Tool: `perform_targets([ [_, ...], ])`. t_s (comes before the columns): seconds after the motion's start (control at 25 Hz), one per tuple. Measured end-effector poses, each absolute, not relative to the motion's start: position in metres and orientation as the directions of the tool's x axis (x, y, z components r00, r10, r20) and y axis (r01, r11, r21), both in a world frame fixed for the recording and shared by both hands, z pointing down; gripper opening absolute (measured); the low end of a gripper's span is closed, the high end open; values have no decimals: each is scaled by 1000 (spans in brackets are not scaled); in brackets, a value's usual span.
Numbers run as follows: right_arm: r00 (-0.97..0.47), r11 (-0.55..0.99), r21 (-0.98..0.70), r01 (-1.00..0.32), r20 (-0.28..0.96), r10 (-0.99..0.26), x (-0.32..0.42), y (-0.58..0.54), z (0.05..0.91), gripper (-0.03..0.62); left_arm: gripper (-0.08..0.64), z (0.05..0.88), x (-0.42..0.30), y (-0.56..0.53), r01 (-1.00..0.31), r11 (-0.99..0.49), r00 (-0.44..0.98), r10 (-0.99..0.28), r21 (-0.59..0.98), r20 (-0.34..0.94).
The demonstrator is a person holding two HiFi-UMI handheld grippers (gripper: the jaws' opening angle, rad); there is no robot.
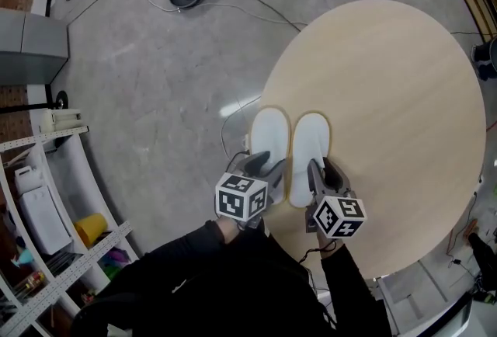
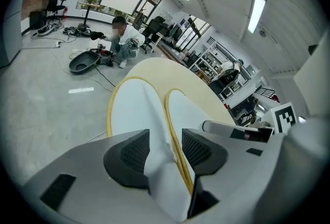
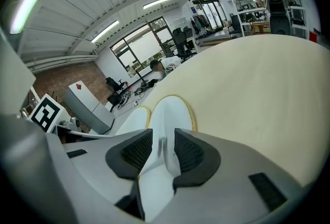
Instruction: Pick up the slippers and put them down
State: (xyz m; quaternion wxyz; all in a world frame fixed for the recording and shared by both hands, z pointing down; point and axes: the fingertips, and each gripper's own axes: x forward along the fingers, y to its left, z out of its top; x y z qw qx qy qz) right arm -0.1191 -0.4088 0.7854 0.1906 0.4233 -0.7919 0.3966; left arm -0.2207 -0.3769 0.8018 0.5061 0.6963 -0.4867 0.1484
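clamped at the heels: left gripper point(image 1: 265, 166) pinching the left slipper point(image 1: 270, 132), right gripper point(image 1: 318, 169) pinching the right slipper point(image 1: 311, 138). side by side at the near rim of the table point(image 1: 388, 87), toes away; held rearmost, likely to land the 2 soles flat.

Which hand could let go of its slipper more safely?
Right, likely. The right gripper grips the right slipper well inside the table; the left gripper holds the left slipper at the table's edge.

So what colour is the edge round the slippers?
Yellow, round the white slippers. The left gripper view shows it best.
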Motion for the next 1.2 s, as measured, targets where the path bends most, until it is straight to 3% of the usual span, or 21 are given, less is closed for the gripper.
perform_targets([
  [0.08,-579,341,-468,-815,639,-507,-124,-407,786,138,195,803,-223,-376,-826,-10,484,-525,563,700],
  [0.24,-587,354,-469,-809,650,-483,-129,-403,788,127,83,801,-225,-377,-829,-13,483,-522,559,703],
  [0.36,-581,349,-465,-814,654,-484,-126,-406,791,44,45,802,-224,-381,-836,-24,477,-523,548,706],
  [0.8,-589,349,-476,-807,608,-533,-113,-394,759,34,37,777,-210,-374,-837,-111,507,-526,536,682],
  [1.2,-535,266,-487,-832,574,-620,-47,-358,709,34,37,732,-164,-342,-827,-199,545,-516,526,661],
])
